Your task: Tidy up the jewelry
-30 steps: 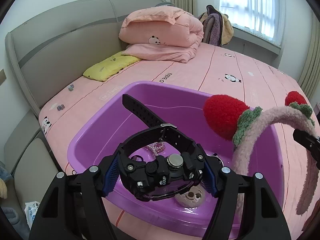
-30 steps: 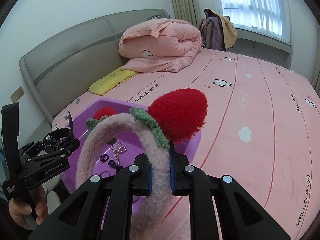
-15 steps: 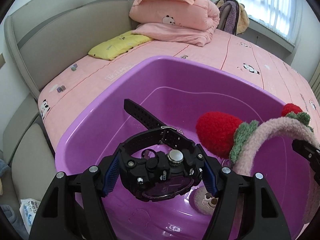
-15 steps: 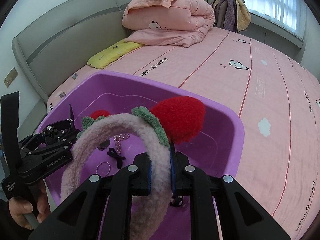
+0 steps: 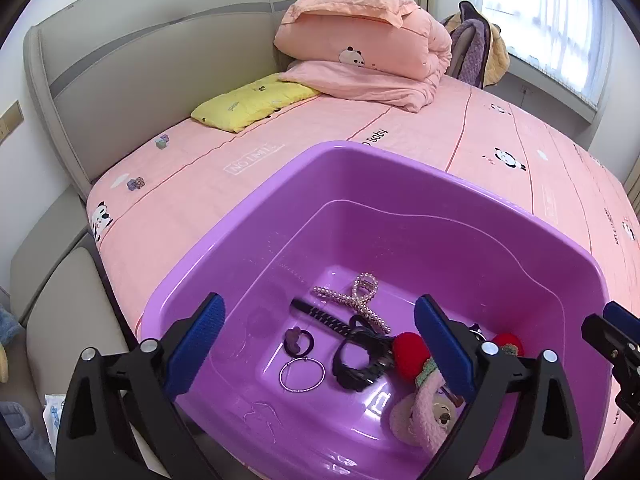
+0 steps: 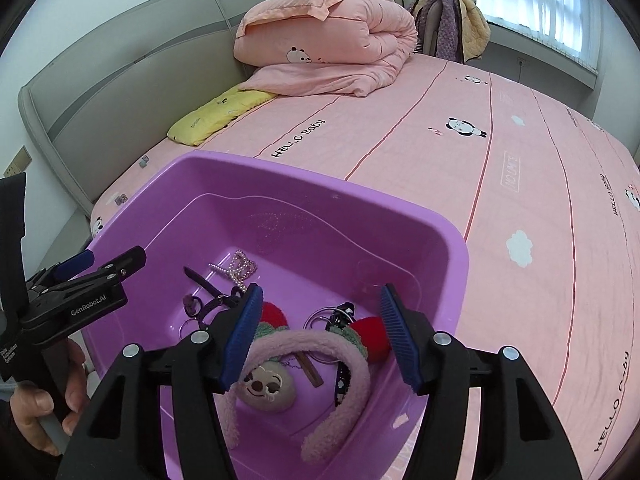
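Observation:
A purple plastic tub (image 5: 400, 168) (image 6: 320, 184) sits on the pink bed. Inside lie a black watch (image 5: 356, 354), a pearl hair clip (image 5: 356, 300) (image 6: 238, 266), a metal ring (image 5: 302, 374), a small hair tie (image 5: 298, 339), a round plush face (image 6: 268, 388) and a fuzzy pink headband with red strawberries (image 6: 320, 346) (image 5: 424, 396). My left gripper (image 5: 320, 332) is open and empty above the tub's near side. My right gripper (image 6: 320, 328) is open and empty just above the headband.
A folded pink quilt (image 5: 360, 44) and a yellow pillow (image 5: 248, 102) lie by the grey headboard (image 5: 140, 60). Two small blocks (image 5: 136, 183) lie on the sheet left of the tub. A chair with clothes (image 6: 448, 20) stands by the window.
Both grippers have opened. The watch dropped out of the left one and the headband out of the right one; both now lie in the tub.

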`<state>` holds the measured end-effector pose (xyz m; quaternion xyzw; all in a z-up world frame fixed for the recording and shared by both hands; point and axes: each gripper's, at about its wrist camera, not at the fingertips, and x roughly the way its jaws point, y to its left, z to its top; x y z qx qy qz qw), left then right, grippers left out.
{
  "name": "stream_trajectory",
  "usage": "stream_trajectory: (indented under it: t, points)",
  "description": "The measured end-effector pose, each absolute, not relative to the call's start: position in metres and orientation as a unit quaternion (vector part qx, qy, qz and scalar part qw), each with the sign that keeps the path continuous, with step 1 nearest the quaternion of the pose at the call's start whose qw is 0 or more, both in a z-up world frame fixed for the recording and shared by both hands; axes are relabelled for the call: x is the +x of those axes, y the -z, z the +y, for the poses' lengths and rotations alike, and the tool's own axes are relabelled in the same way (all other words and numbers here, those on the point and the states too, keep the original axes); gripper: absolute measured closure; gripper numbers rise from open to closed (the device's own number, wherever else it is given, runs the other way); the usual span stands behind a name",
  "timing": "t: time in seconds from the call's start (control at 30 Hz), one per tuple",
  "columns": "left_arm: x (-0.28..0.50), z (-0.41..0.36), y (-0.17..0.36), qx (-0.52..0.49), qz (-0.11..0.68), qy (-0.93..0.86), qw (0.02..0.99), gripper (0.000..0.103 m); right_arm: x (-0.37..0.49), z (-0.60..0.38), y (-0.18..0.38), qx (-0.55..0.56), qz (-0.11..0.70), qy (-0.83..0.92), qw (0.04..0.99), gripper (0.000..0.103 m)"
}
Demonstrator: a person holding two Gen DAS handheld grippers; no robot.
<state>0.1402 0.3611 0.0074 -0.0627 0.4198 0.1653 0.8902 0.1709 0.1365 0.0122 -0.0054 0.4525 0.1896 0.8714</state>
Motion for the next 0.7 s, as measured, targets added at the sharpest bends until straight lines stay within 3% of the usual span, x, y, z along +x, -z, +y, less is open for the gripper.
stream_trajectory:
  t: [0.7]
  points:
    - [0.124,0.333,-0.024,-0.06,0.407,-0.156,0.898,0.008,0.147,0.118,-0.013,-0.003,0.442,-0.183,0.878,0.042]
